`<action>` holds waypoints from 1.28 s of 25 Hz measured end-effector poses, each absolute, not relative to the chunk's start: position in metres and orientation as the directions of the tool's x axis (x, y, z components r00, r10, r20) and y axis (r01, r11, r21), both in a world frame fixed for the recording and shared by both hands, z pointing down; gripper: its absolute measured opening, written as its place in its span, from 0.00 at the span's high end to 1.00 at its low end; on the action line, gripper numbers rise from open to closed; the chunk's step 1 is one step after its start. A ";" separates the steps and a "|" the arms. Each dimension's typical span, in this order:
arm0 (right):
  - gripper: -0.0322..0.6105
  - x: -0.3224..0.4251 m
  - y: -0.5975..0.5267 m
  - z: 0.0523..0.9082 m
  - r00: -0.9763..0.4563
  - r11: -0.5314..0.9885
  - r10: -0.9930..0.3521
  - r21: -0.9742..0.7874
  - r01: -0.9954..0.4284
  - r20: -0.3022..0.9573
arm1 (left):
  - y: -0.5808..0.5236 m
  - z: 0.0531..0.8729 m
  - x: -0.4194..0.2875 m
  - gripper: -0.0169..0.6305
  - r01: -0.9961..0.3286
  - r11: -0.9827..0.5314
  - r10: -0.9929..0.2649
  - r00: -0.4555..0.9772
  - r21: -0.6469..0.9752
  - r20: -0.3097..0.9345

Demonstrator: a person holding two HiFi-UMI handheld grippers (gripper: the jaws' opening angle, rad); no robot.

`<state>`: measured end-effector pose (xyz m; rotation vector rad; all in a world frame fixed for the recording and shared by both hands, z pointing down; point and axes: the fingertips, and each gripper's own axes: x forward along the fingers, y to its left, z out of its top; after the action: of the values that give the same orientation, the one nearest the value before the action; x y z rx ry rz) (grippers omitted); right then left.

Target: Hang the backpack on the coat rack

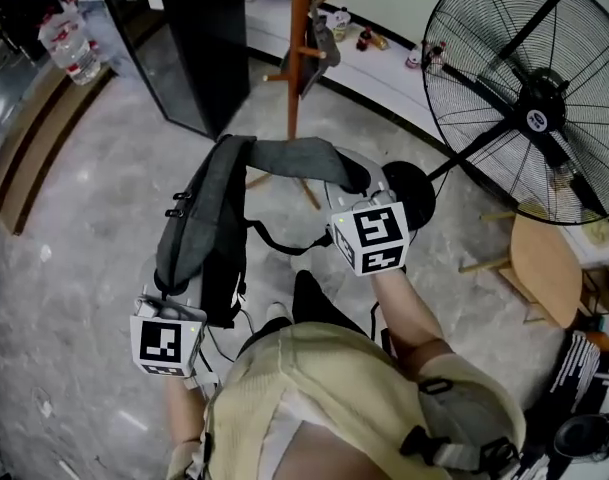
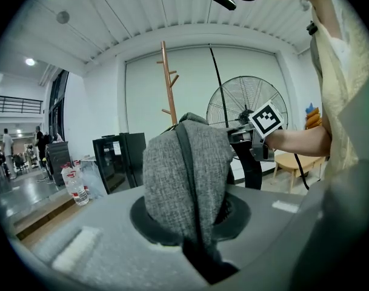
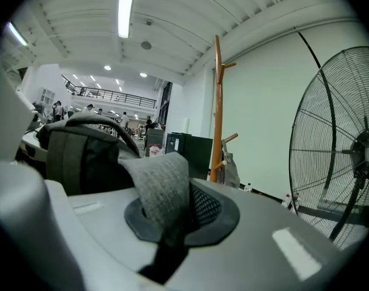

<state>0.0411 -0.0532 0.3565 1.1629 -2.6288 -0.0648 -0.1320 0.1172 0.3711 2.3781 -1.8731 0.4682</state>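
Note:
A grey backpack (image 1: 222, 253) hangs in the air between my two grippers, held by its shoulder straps. My left gripper (image 1: 172, 303) is shut on one grey strap (image 2: 184, 180) at the lower left. My right gripper (image 1: 362, 186) is shut on the other strap (image 3: 165, 190), up and to the right; the pack's dark body (image 3: 81, 156) shows to its left. The wooden coat rack (image 1: 298, 58) stands ahead beyond the pack, its pole and pegs upright, with a grey item (image 1: 320, 46) hanging on one peg. The coat rack (image 2: 166, 83) also rises behind the strap in the left gripper view.
A big black floor fan (image 1: 532, 103) stands right of the rack, its base (image 1: 412, 190) close to my right gripper. A black cabinet (image 1: 189, 43) and water bottles (image 1: 70, 44) stand left of the rack. A round wooden stool (image 1: 547, 266) is at the right.

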 end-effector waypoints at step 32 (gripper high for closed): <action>0.90 0.019 -0.280 0.303 -0.716 0.703 -0.684 0.390 -0.594 0.143 | -0.093 0.343 -0.145 0.88 -0.951 -0.183 -0.960 0.118 -0.250 0.253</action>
<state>0.0192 -0.2804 0.3026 1.0120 -2.6361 -0.4623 -0.1452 -0.0929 0.3428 2.3680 -2.0249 0.5722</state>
